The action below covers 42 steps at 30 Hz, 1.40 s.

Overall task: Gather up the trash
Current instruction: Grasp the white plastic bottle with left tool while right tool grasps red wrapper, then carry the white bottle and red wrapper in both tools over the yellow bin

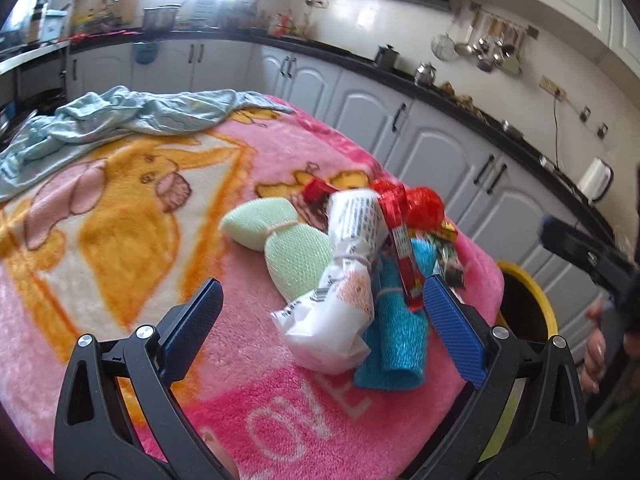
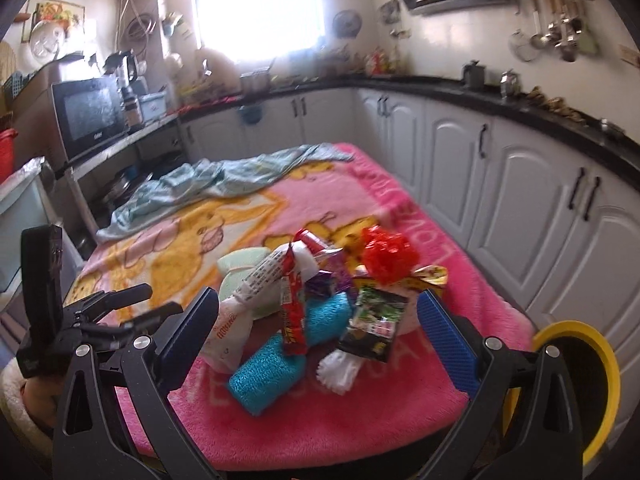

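A pile of trash lies on the pink blanket (image 1: 120, 216) near its right edge: a white printed wrapper (image 1: 344, 280), a red snack wrapper (image 1: 400, 248), a red crumpled ball (image 1: 426, 206), a dark packet (image 2: 376, 320) and white paper (image 2: 340, 368). A green sponge (image 1: 280, 240) and a blue sponge (image 1: 396, 340) lie among them. My left gripper (image 1: 320, 320) is open above the pile's near side. My right gripper (image 2: 320, 320) is open above the pile, holding nothing. The pile also shows in the right wrist view (image 2: 304, 304).
A yellow-rimmed bin (image 2: 576, 380) stands beside the table's right edge, also in the left wrist view (image 1: 532, 300). A light blue cloth (image 1: 120, 116) lies crumpled at the blanket's far side. White cabinets (image 2: 520, 200) with a black counter run along the right.
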{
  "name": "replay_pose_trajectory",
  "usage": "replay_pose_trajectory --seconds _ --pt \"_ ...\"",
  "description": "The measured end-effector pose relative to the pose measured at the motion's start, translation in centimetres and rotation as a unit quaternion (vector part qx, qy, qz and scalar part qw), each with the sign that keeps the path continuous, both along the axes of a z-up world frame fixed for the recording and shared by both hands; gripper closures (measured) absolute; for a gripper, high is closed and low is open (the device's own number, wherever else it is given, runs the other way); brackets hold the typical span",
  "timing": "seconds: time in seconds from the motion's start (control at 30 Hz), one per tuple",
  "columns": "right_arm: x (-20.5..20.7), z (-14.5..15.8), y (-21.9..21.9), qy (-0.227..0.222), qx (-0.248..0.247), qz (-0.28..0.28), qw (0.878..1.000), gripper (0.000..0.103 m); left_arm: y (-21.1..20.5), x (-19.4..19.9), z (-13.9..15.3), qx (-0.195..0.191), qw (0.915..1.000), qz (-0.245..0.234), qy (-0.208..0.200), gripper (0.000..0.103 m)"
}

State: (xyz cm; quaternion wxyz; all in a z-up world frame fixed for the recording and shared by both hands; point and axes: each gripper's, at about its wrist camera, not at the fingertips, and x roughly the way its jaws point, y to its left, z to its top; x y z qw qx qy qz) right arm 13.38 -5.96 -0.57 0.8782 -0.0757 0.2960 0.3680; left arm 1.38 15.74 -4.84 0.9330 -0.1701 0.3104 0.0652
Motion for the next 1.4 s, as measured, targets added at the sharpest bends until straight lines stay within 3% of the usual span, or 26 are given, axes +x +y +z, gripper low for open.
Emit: replay_pose_trajectory --seconds 0.23,0.6,0.67,0.83,0.9,1.1,1.2,1.4 --pt "2.4 -1.8 2.5 0.032 -0.016 0.024 0.999 0.007 -0.5 0.9 -1.9 -0.002 0.9992 -0.024 0.032 0.022" --pt "5.1 -4.9 5.8 0.092 -0.034 0.058 0.993 0.031 -0.2 2.2 -4.0 -0.004 0.9975 -0.032 0.063 0.022" --pt "5.4 -5.6 6.4 0.108 -0.036 0.067 0.991 0.041 -0.2 2.3 -4.4 -0.004 0.9972 -0.034 0.067 0.023" --pt "6.0 -6.9 7.6 0.133 -0.043 0.078 0.987 0.066 -0.1 2.3 -4.7 -0.014 0.9964 -0.047 0.07 0.042" --pt "6.2 -7.2 7.8 0.141 -0.042 0.081 0.986 0.079 -0.3 2.2 -4.5 -0.006 0.9961 -0.052 0.072 0.045" --pt "6.1 -6.9 7.3 0.142 -0.03 0.075 0.986 0.081 0.0 1.9 -4.3 -0.022 0.9956 -0.059 0.07 0.066" --pt "6.1 -6.7 6.8 0.144 -0.019 0.072 0.987 0.081 0.4 1.5 -3.8 -0.034 0.9954 -0.063 0.063 0.071" --pt "5.9 -5.6 5.8 0.139 0.005 0.068 0.988 0.082 0.2 0.3 -1.9 -0.022 0.9967 -0.068 0.039 0.073"
